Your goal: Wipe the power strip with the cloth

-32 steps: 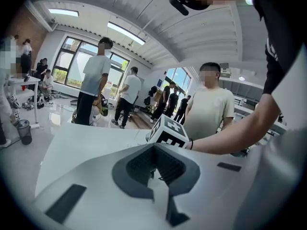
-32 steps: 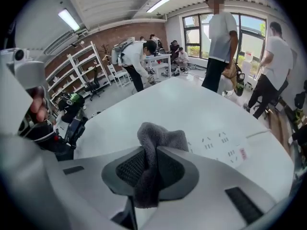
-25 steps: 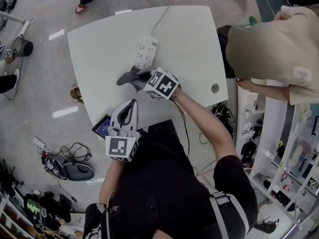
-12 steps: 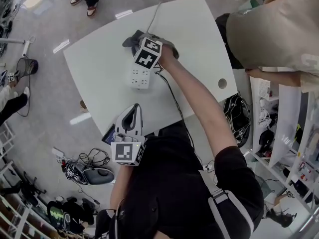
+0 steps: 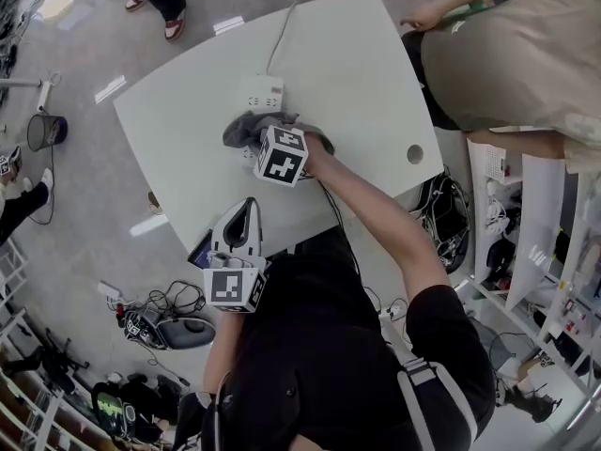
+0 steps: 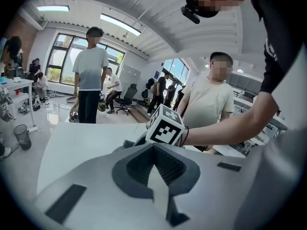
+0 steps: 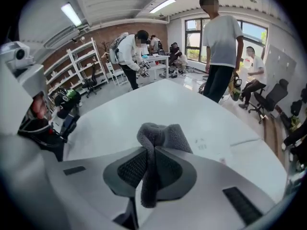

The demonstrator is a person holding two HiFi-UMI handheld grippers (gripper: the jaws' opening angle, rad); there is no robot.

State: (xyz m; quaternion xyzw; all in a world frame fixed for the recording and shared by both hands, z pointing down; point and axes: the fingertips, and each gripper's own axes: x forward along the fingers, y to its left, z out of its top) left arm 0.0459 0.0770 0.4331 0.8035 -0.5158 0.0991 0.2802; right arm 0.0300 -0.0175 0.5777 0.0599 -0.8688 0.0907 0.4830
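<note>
So the right gripper (image 5: 266,137) is clamping down on the crumpled grey fuzzy cloth (image 5: 246,128). Its jaws have just been closing tighter with the fabric pinched between the ribbed pads. In the right gripper view a fold is bulging out past the tips and another bit is hanging back through the gap toward the camera. The gripper is pointing steeply down, and the cloth is lying across the nearer part of the white rectangular plastic power strip (image 5: 262,92). So the strip is sitting right under and just ahead of the tips, with its far end poking out beyond the cloth. Its thin pale cable (image 5: 280,31) is running on away from the gripper toward the far edge of the rounded white table (image 5: 376,73). The left gripper (image 5: 246,207) is hovering well apart from the right one, back by the table's near edge. Its jaws are pressed together with nothing in them, and its camera is looking straight at the right gripper's marker cube. A dark flat device with a blue screen (image 5: 197,248) is peeking out just beside the left gripper, on its left. A person in a beige T-shirt (image 5: 507,54) is leaning in at the far corner, way off to the right gripper's right.
</note>
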